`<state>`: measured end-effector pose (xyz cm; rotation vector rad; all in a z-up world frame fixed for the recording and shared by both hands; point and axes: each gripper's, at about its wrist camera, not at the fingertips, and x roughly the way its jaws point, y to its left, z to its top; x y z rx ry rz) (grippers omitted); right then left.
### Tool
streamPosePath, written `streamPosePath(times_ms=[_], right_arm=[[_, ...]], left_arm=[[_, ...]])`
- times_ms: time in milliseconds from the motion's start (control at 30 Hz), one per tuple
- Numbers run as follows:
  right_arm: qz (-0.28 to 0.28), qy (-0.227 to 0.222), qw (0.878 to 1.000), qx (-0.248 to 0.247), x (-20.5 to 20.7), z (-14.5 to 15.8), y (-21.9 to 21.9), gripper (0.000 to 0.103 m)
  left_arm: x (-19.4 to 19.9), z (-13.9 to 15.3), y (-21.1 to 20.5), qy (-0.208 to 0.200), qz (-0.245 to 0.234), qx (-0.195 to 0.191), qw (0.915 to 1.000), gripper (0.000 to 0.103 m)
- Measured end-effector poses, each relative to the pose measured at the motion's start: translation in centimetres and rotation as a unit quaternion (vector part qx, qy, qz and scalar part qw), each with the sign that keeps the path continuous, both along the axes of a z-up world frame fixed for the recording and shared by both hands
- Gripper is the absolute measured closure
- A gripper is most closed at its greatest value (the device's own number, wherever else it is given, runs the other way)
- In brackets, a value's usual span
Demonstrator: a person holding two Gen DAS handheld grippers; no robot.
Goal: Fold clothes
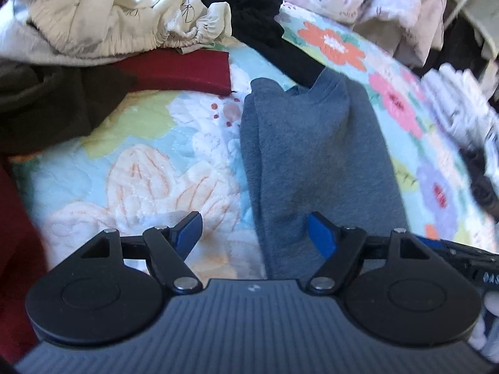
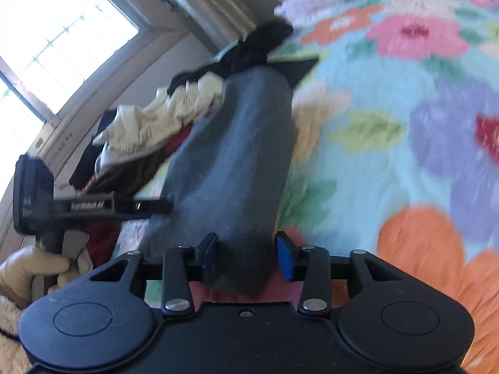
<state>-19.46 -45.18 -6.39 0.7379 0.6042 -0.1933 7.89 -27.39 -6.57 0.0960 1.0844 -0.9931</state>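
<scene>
The left claw point(image 1: 255, 233) hangs spread wide over the floral quilt point(image 1: 140, 168), the grey garment point(image 1: 315, 162) lying just ahead between its blue pads. The right claw point(image 2: 246, 257) stands half-spread, the garment's near end between its pads, untouched.

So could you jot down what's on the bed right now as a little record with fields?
surface: floral quilt
item being folded: grey-blue garment, lying in a long narrow strip
left gripper: open above the strip's near end
right gripper: jaws apart, strip's end between them, grip unclear
pile behind: cream ruffled garment, black garment, dark red garment, brown garment
person: gloved hand holding the left gripper
</scene>
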Motion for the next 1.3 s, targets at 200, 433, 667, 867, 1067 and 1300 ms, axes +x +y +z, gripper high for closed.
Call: streamPosePath(times_ms=[200, 433, 667, 867, 1067, 1300], right_arm=[[-0.001, -0.016, 0.997, 0.079, 2.8, -1.4, -3.7, 0.048], [0.030, -0.017, 0.999, 0.040, 6.3, -1.8, -2.0, 0.078], [0.020, -0.013, 0.985, -0.169, 5.8, 3.5, 3.4, 0.081], [0.060, 0.021, 0.957, -0.284, 6.8, 4.9, 8.5, 0.081], [0.126, 0.032, 0.910, -0.394, 6.8, 6.1, 12.3, 0.081], [0.159, 0.046, 0.885, -0.436, 7.2, 6.5, 15.2, 0.080]], left_arm=[[0.3, -0.5, -0.9, 0.022, -0.002, -0.025, 0.9994, 0.029], [0.9, 0.1, -0.9, 0.015, 0.004, -0.056, 0.9983, 0.029], [-0.7, 3.9, 0.6, 0.005, 0.012, -0.134, 0.9909, 0.028], [-1.9, 4.1, -1.5, 0.078, -0.060, -0.179, 0.9790, 0.027], [-0.7, 4.2, -5.1, 0.068, -0.109, -0.096, 0.9870, 0.019], [0.5, 4.8, -6.7, -0.018, -0.127, -0.041, 0.9909, 0.067]])
